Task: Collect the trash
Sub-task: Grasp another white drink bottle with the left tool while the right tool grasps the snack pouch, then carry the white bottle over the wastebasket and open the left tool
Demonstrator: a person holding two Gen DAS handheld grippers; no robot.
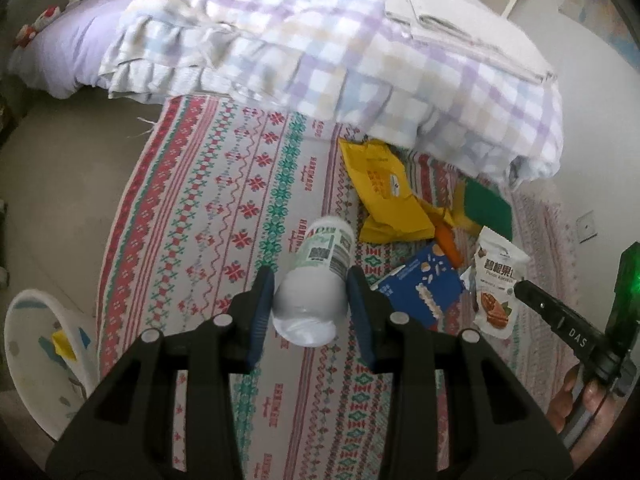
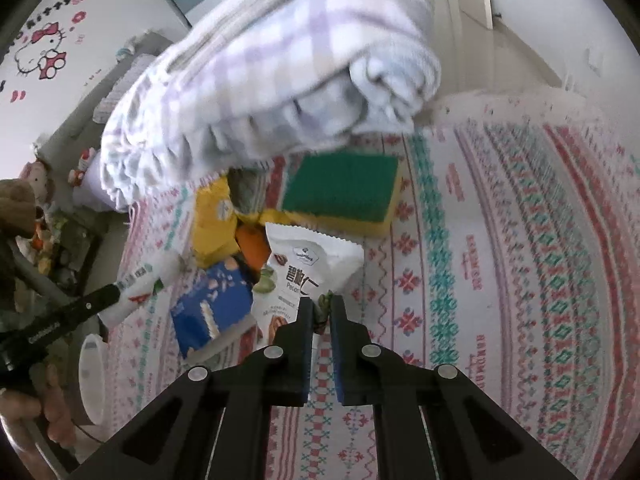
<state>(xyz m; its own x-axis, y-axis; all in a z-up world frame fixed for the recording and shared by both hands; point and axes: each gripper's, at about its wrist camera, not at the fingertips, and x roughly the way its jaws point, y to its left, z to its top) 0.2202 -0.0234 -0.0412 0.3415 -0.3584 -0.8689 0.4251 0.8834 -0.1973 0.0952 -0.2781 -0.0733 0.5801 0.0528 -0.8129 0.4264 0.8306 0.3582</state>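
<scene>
White plastic bottle (image 1: 314, 280) with a green label, one only, clamped between the left gripper (image 1: 312, 300) jaws above the patterned bedspread (image 1: 224, 200). One white nut pouch (image 2: 310, 268) nipped in the nearly closed right gripper (image 2: 320, 312), beside one blue box (image 2: 212, 304), one yellow bag (image 2: 214, 220), one green sponge (image 2: 344, 188).

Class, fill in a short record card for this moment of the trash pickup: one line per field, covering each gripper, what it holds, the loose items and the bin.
left gripper: jaws closed on the white bottle, lifted above the patterned sheet
right gripper: jaws closed on the white snack pouch
loose items: blue box, yellow bag, green sponge
bin: white basket, lower left, beside the bed
cover: plaid quilt bunched behind the items
</scene>
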